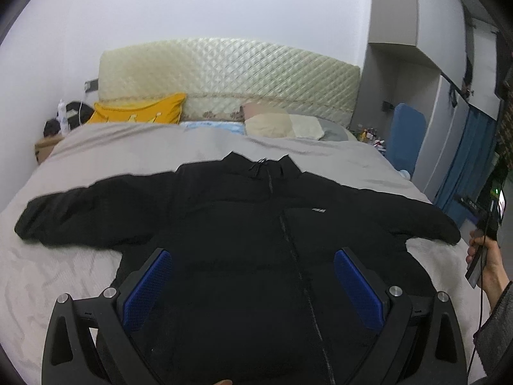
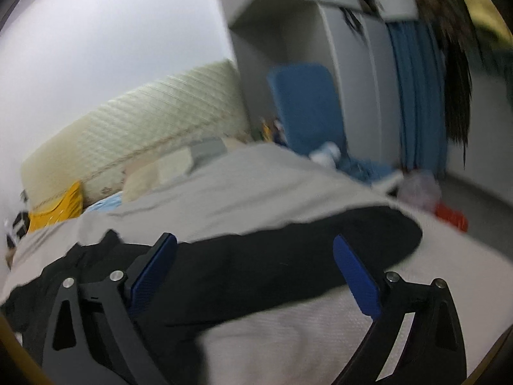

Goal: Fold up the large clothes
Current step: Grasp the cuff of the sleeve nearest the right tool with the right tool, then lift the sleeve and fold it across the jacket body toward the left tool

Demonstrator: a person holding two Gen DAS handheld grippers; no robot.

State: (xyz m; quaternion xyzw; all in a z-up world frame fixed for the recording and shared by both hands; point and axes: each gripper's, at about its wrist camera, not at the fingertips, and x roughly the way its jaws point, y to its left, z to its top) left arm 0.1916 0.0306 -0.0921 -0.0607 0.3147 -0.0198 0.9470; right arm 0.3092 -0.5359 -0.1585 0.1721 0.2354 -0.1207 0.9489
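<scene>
A black zip-up jacket [image 1: 243,231] lies flat, front up, on the grey bed cover [image 1: 128,147], both sleeves spread sideways and the collar toward the headboard. My left gripper [image 1: 253,256] hovers over the jacket's lower front, jaws wide apart, with nothing pinched between the blue pads [image 1: 146,288]. In the right wrist view the picture is blurred; my right gripper [image 2: 255,253] stands open above the jacket's right sleeve [image 2: 288,256], which runs across between its blue pads [image 2: 356,276] without being pressed. A hand [image 1: 484,256] holding the right gripper's handle shows at the right edge of the left wrist view.
A quilted cream headboard [image 1: 231,73] stands at the far end, with a yellow pillow [image 1: 141,112] and beige pillows [image 1: 282,125] below it. A blue board [image 2: 307,106], grey wardrobe [image 2: 352,64] and floor clutter [image 2: 449,218] lie beyond the bed's right side.
</scene>
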